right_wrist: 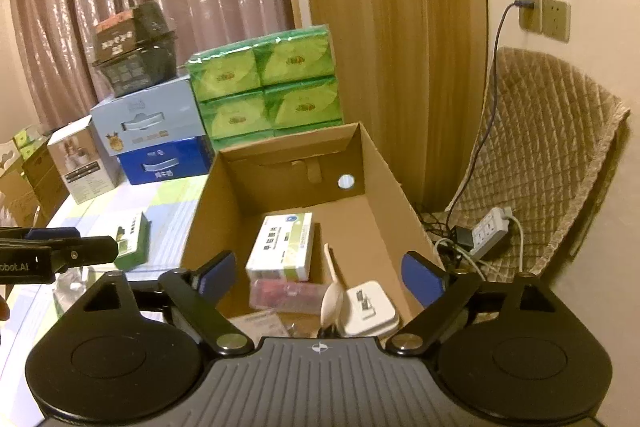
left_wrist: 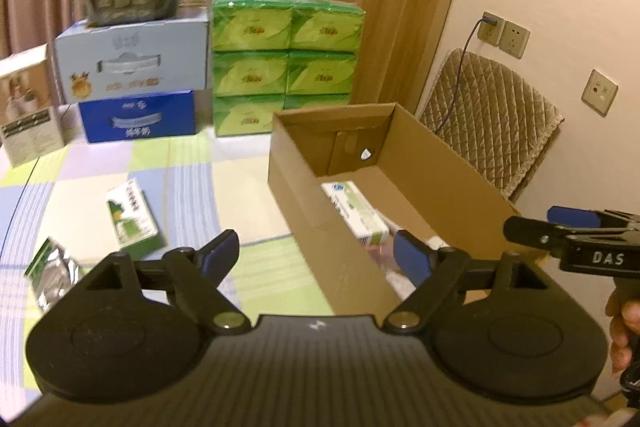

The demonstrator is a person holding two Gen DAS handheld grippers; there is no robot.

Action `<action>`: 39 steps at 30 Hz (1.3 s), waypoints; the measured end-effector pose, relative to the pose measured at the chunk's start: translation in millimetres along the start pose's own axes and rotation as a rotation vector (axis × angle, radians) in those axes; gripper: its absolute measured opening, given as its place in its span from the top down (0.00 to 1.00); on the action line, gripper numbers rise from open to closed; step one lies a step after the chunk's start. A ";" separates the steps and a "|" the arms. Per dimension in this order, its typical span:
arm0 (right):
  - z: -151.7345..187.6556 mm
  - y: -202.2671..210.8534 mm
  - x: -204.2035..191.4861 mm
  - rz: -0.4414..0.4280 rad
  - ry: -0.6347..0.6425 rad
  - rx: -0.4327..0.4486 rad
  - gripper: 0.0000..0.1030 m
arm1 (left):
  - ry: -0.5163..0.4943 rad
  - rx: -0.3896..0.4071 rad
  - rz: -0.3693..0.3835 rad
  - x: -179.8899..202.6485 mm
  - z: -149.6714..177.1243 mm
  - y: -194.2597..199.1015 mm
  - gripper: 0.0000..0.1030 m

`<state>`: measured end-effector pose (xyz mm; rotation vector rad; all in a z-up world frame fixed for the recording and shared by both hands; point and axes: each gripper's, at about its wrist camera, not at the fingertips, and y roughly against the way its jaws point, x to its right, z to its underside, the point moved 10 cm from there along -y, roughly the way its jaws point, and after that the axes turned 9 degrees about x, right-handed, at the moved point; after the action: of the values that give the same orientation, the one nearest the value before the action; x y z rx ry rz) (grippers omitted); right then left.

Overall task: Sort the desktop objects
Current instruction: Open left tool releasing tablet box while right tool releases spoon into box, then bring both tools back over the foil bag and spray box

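Left wrist view. The left gripper (left_wrist: 316, 251) is seen with jaws apart and nothing between them. Ahead and to the right the carton (left_wrist: 304, 203) stands open-topped; only a white pack (left_wrist: 356, 211) is made out inside over its near wall. Ahead and to the left, on the checked cloth (left_wrist: 192, 167), a green box (left_wrist: 134, 223) lies flat. Nearer, at the far left, a foil packet (left_wrist: 52, 271) is seen, blurred. The right gripper (left_wrist: 560, 231) enters at the right edge, held by a hand (left_wrist: 624, 323); its jaw state cannot be read here.

Right wrist view. The right gripper (right_wrist: 320, 275) is held over the carton's near end, jaws wide apart and empty. Just ahead and below, the white pack (right_wrist: 282, 247), a pink case (right_wrist: 288, 295), a pale spoon (right_wrist: 332, 297) and a white plug (right_wrist: 370, 309) are lying on the carton floor. The left gripper (right_wrist: 80, 251) is seen at the left, before the green box (right_wrist: 132, 241).

Handling, judged. The green box is taken to be light, stiff card, best held across its narrow sides. The foil packet is taken to be thin, slick and crushable, best pinched at an edge.

Differences. The carton's full contents and the power strip (right_wrist: 486, 235) beyond its right wall are shown only by the right view; the foil packet is shown clearly only by the left.
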<state>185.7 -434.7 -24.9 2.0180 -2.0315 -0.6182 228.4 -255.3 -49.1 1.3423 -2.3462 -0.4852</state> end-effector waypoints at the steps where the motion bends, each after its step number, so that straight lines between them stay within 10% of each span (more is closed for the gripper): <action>1: 1.4 4.5 -3.1 -0.003 0.002 -0.001 0.10 | 0.000 -0.003 -0.006 -1.8 3.0 5.9 0.19; 15: 8.2 57.4 -56.1 -0.070 -0.010 0.014 0.02 | 0.014 0.008 -0.106 -42.1 33.8 93.6 0.01; 39: 25.1 66.9 -196.5 -0.260 0.087 -0.021 0.02 | 0.150 0.000 -0.288 -165.3 90.0 176.6 0.01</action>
<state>122.2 -238.5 9.6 2.2743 -1.7223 -0.5838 130.7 -17.3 -69.1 1.6653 -2.0430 -0.4493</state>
